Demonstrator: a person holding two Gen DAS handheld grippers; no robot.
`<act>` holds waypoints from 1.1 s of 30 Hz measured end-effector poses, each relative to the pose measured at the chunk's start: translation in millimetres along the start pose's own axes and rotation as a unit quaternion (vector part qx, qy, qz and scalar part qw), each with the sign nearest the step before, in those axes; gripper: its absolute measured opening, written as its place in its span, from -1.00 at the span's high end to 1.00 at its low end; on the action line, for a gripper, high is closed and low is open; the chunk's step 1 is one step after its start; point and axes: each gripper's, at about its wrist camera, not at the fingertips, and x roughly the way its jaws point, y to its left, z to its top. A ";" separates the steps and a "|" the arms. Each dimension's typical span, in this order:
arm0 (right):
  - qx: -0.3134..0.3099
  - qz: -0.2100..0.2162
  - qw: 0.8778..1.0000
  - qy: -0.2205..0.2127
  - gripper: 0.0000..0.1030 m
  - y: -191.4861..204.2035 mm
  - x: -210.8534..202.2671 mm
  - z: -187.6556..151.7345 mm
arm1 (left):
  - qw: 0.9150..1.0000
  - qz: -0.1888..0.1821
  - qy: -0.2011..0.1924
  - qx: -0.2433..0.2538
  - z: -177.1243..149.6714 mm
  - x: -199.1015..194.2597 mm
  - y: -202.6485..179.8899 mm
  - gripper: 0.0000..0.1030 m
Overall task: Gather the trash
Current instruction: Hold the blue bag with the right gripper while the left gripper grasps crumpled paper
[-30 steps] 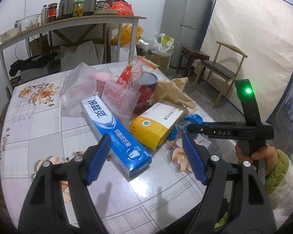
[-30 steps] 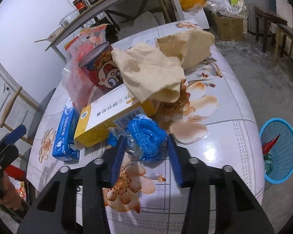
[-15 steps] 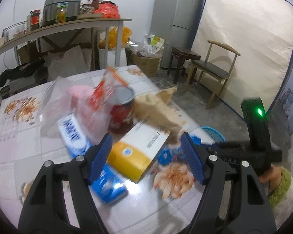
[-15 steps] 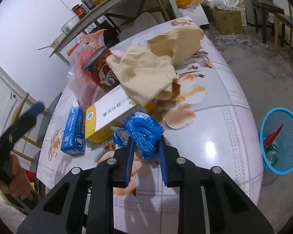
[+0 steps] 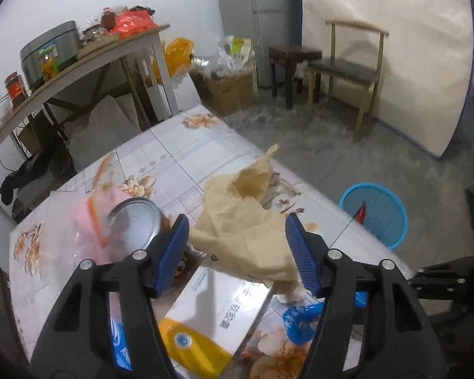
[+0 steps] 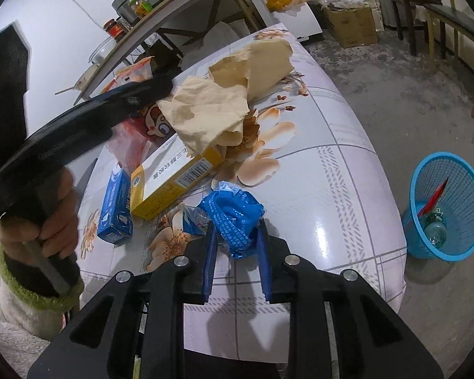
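My left gripper (image 5: 237, 230) hovers over the heap of trash, its jaws closing with crumpled tan paper (image 5: 243, 230) between the blue pads but not pinched. That paper (image 6: 205, 113) lies draped on a yellow-and-white box (image 6: 173, 173). My right gripper (image 6: 237, 233) is shut on a crumpled blue wrapper (image 6: 233, 211), near the table's front edge. In the left wrist view the wrapper (image 5: 300, 322) shows low on the right. A blue mesh basket (image 6: 458, 221) stands on the floor to the right of the table, with a bottle and a red item inside.
A red can (image 5: 132, 221), a pink plastic bag (image 5: 75, 230) and a blue toothpaste box (image 6: 115, 208) crowd the floral table (image 6: 331, 164). A hand (image 6: 47, 208) holds the left tool at the left. A chair (image 5: 347, 69), a stool, a cardboard box and a loaded shelf stand behind.
My left gripper swept from the toothpaste box across to the tan paper, and its jaws narrowed. My right jaws closed onto the blue wrapper.
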 end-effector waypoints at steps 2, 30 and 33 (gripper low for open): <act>0.001 0.001 1.000 0.000 0.55 -0.3 0.1 0.1 | 1.000 0.003 0.019 0.010 0.1 12.3 -4.7 -0.03; 0.003 -0.026 1.000 -0.005 0.55 2.9 0.7 1.2 | 0.997 -0.015 -0.061 -0.054 -23.5 -73.9 28.3 1.00; 0.003 -0.030 1.000 -0.006 0.55 4.7 0.4 2.0 | 0.996 -0.034 -0.065 -0.059 -39.9 -102.9 35.2 1.00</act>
